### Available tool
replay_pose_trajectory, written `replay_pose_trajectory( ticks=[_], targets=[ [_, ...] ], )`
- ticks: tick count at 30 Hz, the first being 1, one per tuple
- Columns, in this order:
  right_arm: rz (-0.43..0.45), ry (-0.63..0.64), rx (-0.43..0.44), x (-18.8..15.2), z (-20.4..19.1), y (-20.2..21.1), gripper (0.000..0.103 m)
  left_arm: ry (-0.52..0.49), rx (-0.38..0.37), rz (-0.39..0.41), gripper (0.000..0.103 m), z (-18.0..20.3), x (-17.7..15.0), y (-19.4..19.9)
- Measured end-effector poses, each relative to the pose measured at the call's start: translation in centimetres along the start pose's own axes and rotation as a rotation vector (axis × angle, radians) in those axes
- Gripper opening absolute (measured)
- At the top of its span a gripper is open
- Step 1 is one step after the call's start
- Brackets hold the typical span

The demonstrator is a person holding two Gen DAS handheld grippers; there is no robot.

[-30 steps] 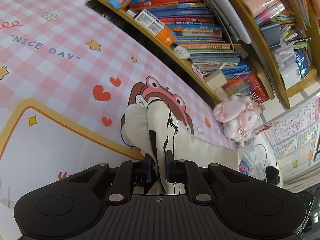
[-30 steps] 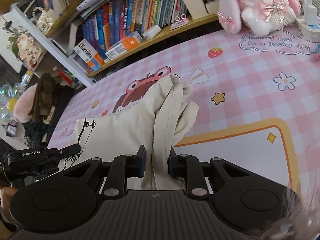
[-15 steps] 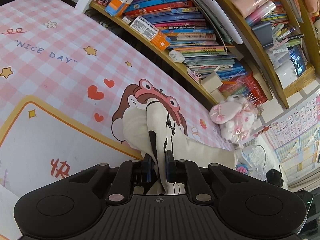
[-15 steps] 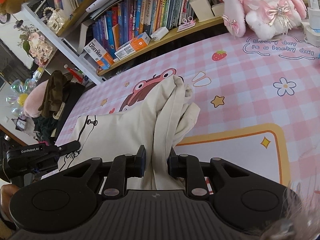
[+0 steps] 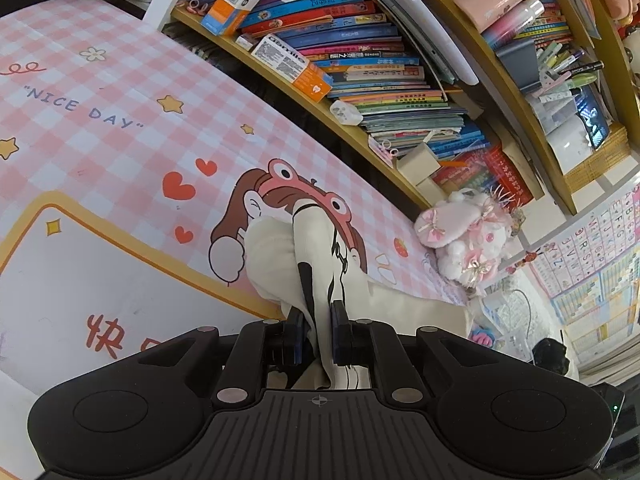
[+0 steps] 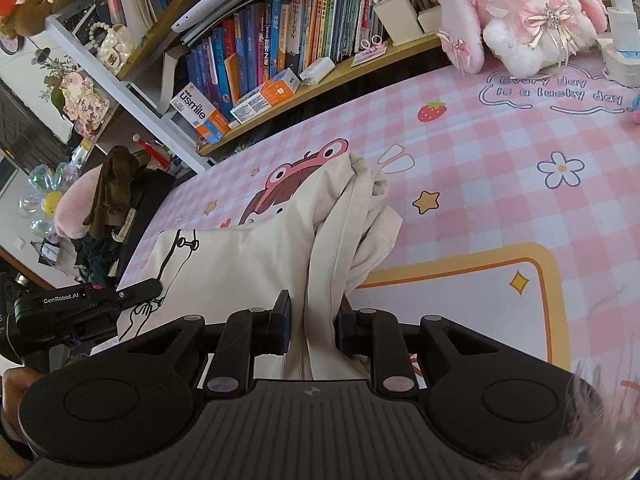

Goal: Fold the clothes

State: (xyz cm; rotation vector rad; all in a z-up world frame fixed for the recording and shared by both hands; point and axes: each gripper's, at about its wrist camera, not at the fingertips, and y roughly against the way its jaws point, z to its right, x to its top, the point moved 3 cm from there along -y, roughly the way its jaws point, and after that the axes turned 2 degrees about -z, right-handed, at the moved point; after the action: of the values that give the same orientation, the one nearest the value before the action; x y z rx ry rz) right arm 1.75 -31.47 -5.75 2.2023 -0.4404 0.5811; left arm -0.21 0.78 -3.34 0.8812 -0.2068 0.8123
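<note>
Left black two-finger gripper point(image 5: 319, 330) clenched on a bunched fold of the cream-white cotton garment with black line drawing point(image 5: 316, 264), cloth pinched between both pads and rising ahead of the fingertips in a narrow ridge. Right black two-finger gripper point(image 6: 310, 330) likewise clamped on a thicker gather of the same cream garment point(image 6: 256, 256), ribbed hem squeezed between the pads.

Ahead of the right gripper, garment draped in loose folds over the pink-and-white checked cartoon table mat point(image 6: 500, 152), far end of the cloth lying on the printed frog-hat figure point(image 6: 296, 168). To the left of the right gripper, cloth stretched out flat toward the other gripper, seen there as a black bar clipped to the printed edge point(image 6: 100, 300). Part of a hand point(image 6: 16, 384) visible just below that bar.

Beyond the garment, further ahead of both grippers, a wooden shelf of upright and stacked colourful books point(image 6: 288, 40). Ahead and to the right of the right gripper, a pink-and-white plush rabbit with ribbon bows point(image 6: 524, 12) sitting on the mat's far edge. Same plush toy ahead-right of the left gripper point(image 5: 464, 240), beside the shelf end. Orange-and-white toothpaste boxes point(image 5: 294, 64) lying on the shelf ahead of the left gripper.
</note>
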Motion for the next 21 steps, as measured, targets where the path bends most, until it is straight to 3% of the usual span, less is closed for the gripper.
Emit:
replay_pose_trajectory(
  ticks=[12,21],
  targets=[
    [0.004,-0.001,-0.019,0.3,-0.8,-0.7,0.019,0.008,-0.030,-0.017,0.012,-1.3,1.5,-0.7],
    [0.018,-0.015,-0.046,0.8,-3.4,-2.7,0.019,-0.004,-0.063,-0.041,0.011,-3.7,4.7,-0.6]
  ],
)
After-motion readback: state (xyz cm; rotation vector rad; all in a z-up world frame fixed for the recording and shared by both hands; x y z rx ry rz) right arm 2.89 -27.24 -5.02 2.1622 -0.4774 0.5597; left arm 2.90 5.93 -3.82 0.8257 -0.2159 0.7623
